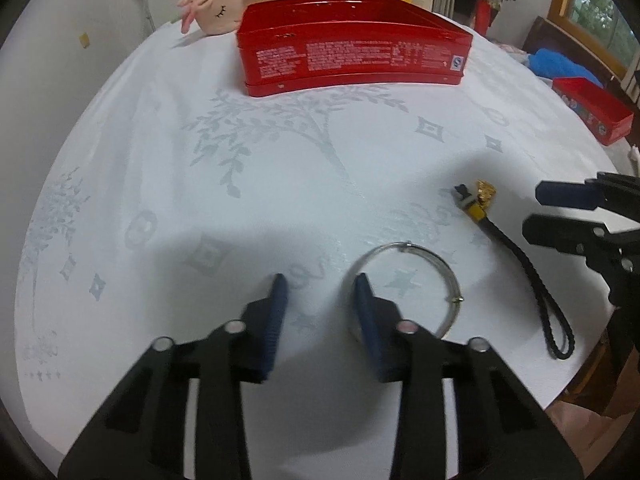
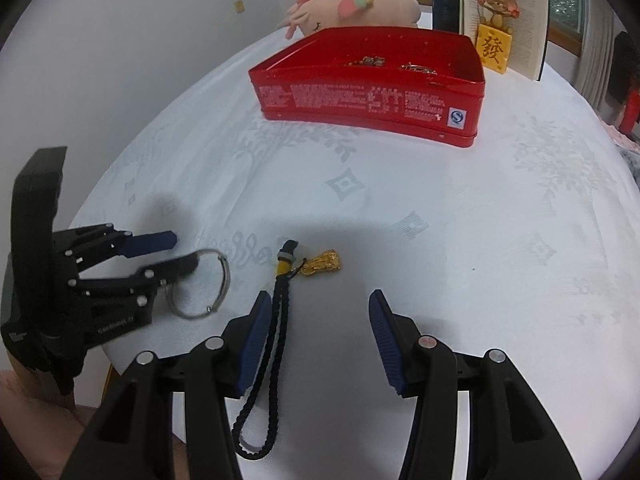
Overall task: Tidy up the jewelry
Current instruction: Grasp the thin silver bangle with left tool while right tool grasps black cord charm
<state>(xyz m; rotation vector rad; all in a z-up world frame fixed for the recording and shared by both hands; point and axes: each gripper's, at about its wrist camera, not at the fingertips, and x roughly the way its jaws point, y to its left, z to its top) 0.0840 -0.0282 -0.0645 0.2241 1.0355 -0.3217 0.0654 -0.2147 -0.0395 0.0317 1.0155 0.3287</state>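
A silver bangle [image 1: 424,260] lies on the white tablecloth; it also shows in the right wrist view [image 2: 218,284]. My left gripper [image 1: 320,282] is open, its right finger at the bangle's left edge. A black braided cord [image 2: 276,340] with a gold charm [image 2: 322,265] lies in front of my open right gripper [image 2: 318,300], the cord running beside its left finger. The cord [image 1: 528,276] and charm [image 1: 485,192] also show in the left wrist view, with the right gripper [image 1: 536,210] beside them. A red tin [image 2: 368,96] at the back holds some jewelry [image 2: 374,61].
A pink plush toy [image 2: 360,4] lies behind the tin. An open book [image 2: 516,20] with a mouse figurine [image 2: 496,28] stands at the back right. A second red box [image 1: 592,108] sits off the table to the right. The table's front edge is close to both grippers.
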